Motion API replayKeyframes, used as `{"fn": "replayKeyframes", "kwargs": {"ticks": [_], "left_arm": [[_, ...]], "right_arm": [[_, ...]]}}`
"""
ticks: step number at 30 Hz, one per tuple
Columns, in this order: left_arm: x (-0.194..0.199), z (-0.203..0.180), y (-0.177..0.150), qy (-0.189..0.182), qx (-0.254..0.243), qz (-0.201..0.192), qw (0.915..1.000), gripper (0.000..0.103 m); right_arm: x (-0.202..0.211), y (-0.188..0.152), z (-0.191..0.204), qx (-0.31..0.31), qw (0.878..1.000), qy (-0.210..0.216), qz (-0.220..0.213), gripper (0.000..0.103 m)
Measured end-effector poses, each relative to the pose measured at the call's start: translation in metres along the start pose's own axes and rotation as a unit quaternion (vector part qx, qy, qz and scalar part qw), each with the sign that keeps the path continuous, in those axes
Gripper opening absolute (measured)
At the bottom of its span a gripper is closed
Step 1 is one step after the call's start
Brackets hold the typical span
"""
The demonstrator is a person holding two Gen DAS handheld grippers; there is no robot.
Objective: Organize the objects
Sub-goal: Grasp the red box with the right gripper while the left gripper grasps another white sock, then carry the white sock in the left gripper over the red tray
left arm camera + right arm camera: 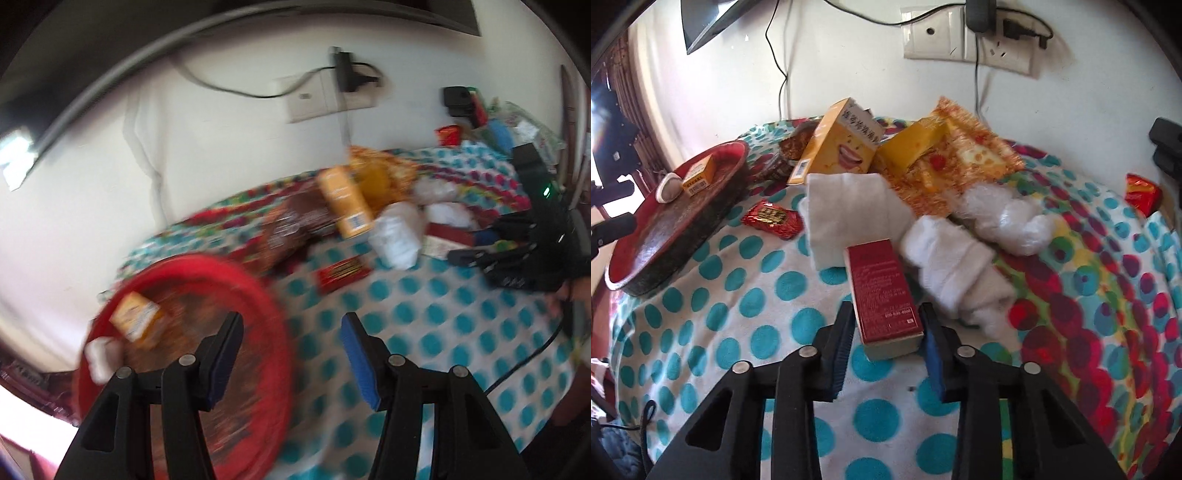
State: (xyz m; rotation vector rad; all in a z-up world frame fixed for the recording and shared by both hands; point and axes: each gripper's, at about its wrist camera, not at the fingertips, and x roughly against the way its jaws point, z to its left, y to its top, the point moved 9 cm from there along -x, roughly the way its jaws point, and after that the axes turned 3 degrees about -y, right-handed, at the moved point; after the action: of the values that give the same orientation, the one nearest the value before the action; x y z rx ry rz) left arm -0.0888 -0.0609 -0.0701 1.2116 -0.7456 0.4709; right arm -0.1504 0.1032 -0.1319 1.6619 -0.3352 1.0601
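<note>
On the polka-dot blanket lies a dark red box (877,273), and my right gripper (886,321) is shut on its near end, one blue pad on each long side. To the left stands a round red tray (646,236) holding a small yellow box (698,177) and a white rounded thing (668,190). The left wrist view is blurred. There my left gripper (291,321) stands open with nothing between its fingers, over the right rim of the red tray (207,264), where the small yellow box (138,319) shows again.
Behind the red box lie white folded cloths (849,210), a clear plastic bundle (1004,218), a tall yellow carton (838,144), a yellow snack bag (960,155), a brown bag (792,147) and a red foil packet (772,218). Wall sockets (967,37) with cables hang above.
</note>
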Motion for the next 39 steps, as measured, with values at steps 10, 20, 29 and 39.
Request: {"fn": "replayKeyframes", "kwargs": {"ticks": [10,20,29,39], "left_arm": [[-0.079,-0.077,0.045,-0.087,0.002,0.041,0.9954,0.057],[-0.134,-0.09,0.057,-0.078,0.008,0.07,0.9945,0.057],[-0.138,-0.088,0.054,-0.122,0.078,0.069,0.987,0.038],[-0.116,-0.082,0.045,-0.097,0.065,0.062,0.9912,0.031]], "right_arm": [[0.003,-0.006,-0.036,-0.038,0.999,-0.013,0.004,0.028],[0.002,-0.009,-0.036,-0.04,0.999,0.007,0.005,0.028],[0.004,-0.01,-0.04,-0.04,0.999,-0.004,0.004,0.028],[0.005,-0.01,-0.042,-0.049,0.999,-0.011,0.002,0.028]]}}
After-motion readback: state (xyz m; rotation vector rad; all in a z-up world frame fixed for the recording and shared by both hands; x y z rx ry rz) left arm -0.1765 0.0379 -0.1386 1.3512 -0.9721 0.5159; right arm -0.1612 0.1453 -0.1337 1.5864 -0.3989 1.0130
